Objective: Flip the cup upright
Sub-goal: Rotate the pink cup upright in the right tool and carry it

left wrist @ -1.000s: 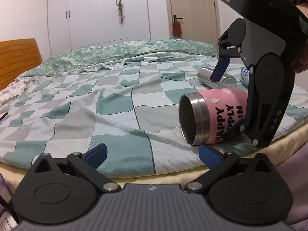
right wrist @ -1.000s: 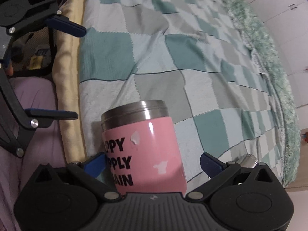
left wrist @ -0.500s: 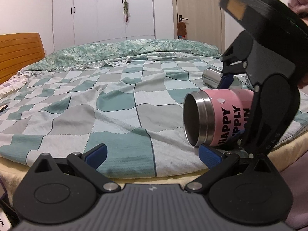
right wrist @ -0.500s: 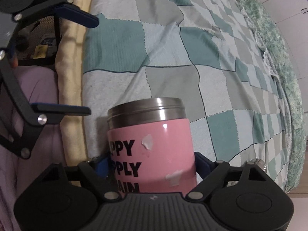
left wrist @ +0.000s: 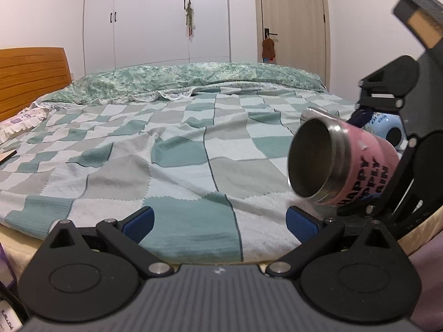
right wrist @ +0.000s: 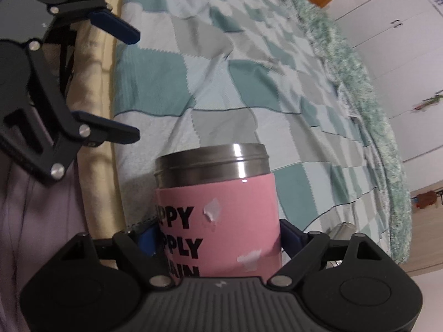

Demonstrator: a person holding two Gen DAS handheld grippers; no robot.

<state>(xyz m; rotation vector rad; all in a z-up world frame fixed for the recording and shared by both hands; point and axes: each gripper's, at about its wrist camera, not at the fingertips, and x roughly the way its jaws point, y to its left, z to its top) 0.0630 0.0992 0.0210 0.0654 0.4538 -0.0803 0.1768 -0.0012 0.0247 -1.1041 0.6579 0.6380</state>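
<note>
My right gripper clamps the cup mid-body: rigid, slick steel, probably light. Left gripper wide open, empty.

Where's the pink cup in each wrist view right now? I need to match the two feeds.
Left wrist view: pink cup at right of frame, steel mouth tilted toward the camera, gripped by the right gripper.
Right wrist view: cup bottom centre, between the blue fingers.
Shared landmark: the checked bedspread, under the cup in both.
</note>
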